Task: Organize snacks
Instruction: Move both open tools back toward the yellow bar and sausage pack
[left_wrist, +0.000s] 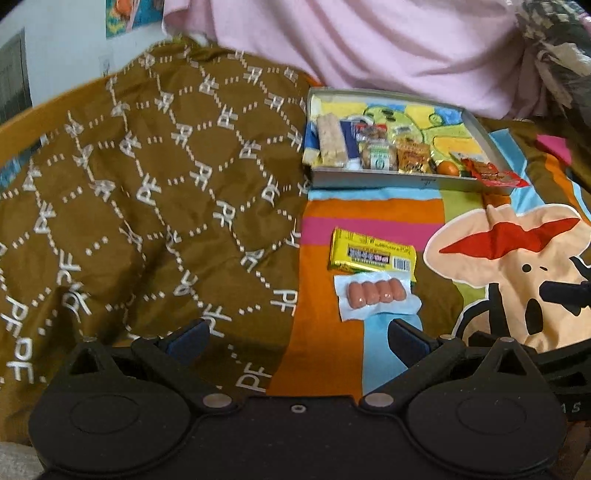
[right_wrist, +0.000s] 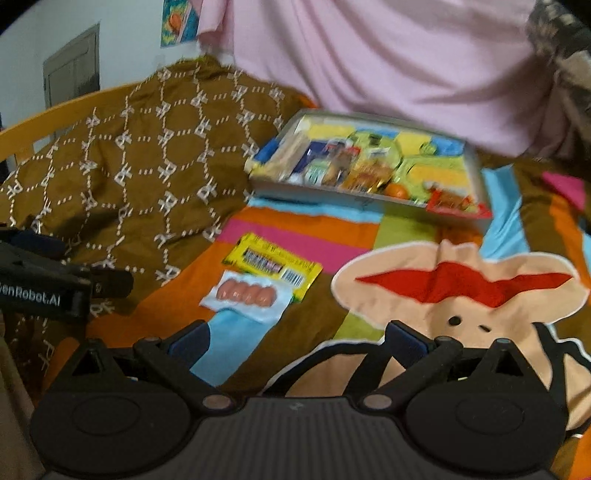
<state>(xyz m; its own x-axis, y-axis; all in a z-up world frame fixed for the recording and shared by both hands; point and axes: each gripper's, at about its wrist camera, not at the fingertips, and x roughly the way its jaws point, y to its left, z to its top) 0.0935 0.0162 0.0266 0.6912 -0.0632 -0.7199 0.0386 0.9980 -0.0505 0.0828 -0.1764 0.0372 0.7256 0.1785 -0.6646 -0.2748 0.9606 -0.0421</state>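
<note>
A grey tray (left_wrist: 406, 180) (right_wrist: 325, 192) with a colourful liner sits on the bed and holds several snack packs; a red packet (left_wrist: 495, 174) (right_wrist: 458, 205) hangs over its near right corner. A yellow wrapped bar (left_wrist: 373, 253) (right_wrist: 273, 271) and a clear pack of small sausages (left_wrist: 375, 295) (right_wrist: 245, 293) lie on the bedspread in front of the tray. My left gripper (left_wrist: 295, 338) is open and empty, just short of the sausages. My right gripper (right_wrist: 297, 341) is open and empty, to the right of the sausages.
A brown patterned blanket (left_wrist: 147, 206) (right_wrist: 140, 166) is heaped on the left. The colourful cartoon bedspread (left_wrist: 498, 266) (right_wrist: 461, 288) covers the rest. A pink sheet (left_wrist: 369, 48) (right_wrist: 388, 62) hangs behind the tray. The other gripper shows at each view's edge (left_wrist: 565, 295) (right_wrist: 44, 288).
</note>
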